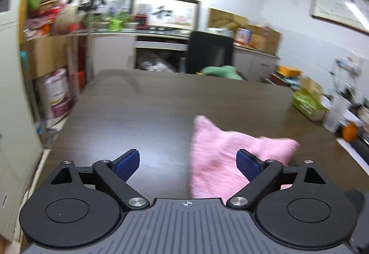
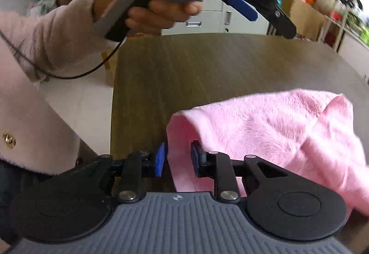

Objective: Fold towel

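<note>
A pink towel (image 1: 216, 157) lies loosely bunched on the dark wooden table (image 1: 150, 104), near its front right. My left gripper (image 1: 188, 165) hovers above the table with its blue pads wide apart and nothing between them; the towel lies beneath and beyond its right finger. The right wrist view has the towel (image 2: 265, 129) folded over in soft humps. My right gripper (image 2: 178, 159) is low at the towel's near edge, and a rounded fold of cloth stands between its pads without being squeezed. The left gripper (image 2: 265, 19) hangs above the table (image 2: 207, 65), held by a hand.
A black chair (image 1: 209, 53) and a green cloth (image 1: 221, 72) are at the table's far edge. A green box (image 1: 306, 104) and an orange (image 1: 349, 134) sit off the right side. A pale fluffy sleeve (image 2: 46, 46) and a black cable (image 2: 92, 69) cross the left.
</note>
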A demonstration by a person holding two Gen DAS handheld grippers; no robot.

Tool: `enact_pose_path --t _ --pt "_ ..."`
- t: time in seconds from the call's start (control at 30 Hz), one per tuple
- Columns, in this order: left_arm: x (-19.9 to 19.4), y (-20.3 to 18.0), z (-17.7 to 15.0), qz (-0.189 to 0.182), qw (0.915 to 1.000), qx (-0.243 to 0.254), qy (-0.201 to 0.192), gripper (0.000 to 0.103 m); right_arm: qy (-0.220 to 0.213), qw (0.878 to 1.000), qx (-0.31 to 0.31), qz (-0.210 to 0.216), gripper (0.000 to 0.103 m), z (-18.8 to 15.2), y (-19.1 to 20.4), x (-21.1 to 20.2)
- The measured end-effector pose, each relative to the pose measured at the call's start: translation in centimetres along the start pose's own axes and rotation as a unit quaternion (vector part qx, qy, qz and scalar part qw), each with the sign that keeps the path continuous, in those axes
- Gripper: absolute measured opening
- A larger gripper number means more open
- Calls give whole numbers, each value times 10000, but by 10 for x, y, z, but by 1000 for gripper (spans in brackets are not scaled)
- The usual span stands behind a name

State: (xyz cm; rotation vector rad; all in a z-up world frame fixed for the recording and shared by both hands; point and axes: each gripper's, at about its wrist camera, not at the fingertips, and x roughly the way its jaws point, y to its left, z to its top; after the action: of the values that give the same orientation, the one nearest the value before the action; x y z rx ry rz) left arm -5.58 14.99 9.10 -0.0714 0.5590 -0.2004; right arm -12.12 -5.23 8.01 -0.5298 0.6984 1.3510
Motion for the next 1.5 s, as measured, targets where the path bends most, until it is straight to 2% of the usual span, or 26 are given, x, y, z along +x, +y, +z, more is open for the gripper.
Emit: enact_pose_path --t 0.03,0.07,0.2,0.27,0.43,0.53,0.6,0.7,0.8,0.97,1.13,1.23,1.3,1.33,1.47,1.5 --pt "-2 -8 -2 -77 9998 165 41 94 -82 10000 47 7 58 -2 0 -3" --pt "-3 -18 -6 -140 9991 396 90 95 -162 9998 91 21 63 -5 1 -7" --pt "-2 -50 -23 -267 9927 1164 187 95 -459 9986 205 193 72 -21 3 -30" --pt "0 -65 -33 -421 9889 1416 172 95 -490 9983 284 119 78 -28 4 -40" --pt "13 -84 -59 -664 9831 1680 304 91 -513 9935 820 -603 84 -48 -8 -65" --pt "23 -90 -73 -855 9807 1693 472 90 -521 9834 1349 -1096 87 -63 -23 -77" --pt "30 -94 -78 -806 9797 1737 588 89 -576 9773 1604 -1255 89 -69 -32 -81" --pt "38 -96 -84 -264 9782 1931 711 85 -637 9693 1921 -1394 89 -75 -44 -81" --pt "33 -89 -88 -139 9805 1849 649 83 -625 9662 1990 -1515 89 -75 -48 -80" --pt "23 -77 -91 10 9859 1589 529 65 -487 9689 1722 -1709 89 -68 -51 -64" --pt "12 -65 -84 -25 9918 1240 308 64 -415 9786 1384 -1464 89 -55 -47 -43" --pt "8 -56 -80 76 9939 1085 186 61 -226 9845 1169 -1284 89 -49 -44 -25" --pt "3 -47 -77 146 9953 954 110 47 -108 9860 1104 -1244 89 -48 -42 -16" --pt "3 -44 -76 181 9955 920 114 35 -59 9858 1111 -1255 89 -49 -42 -13" --pt "3 -15 -74 631 9965 474 262 21 -38 9858 1139 -1232 95 -52 -44 -7" --pt "4 -7 -75 749 9961 356 313 20 -29 9858 1130 -1242 97 -53 -45 -7"
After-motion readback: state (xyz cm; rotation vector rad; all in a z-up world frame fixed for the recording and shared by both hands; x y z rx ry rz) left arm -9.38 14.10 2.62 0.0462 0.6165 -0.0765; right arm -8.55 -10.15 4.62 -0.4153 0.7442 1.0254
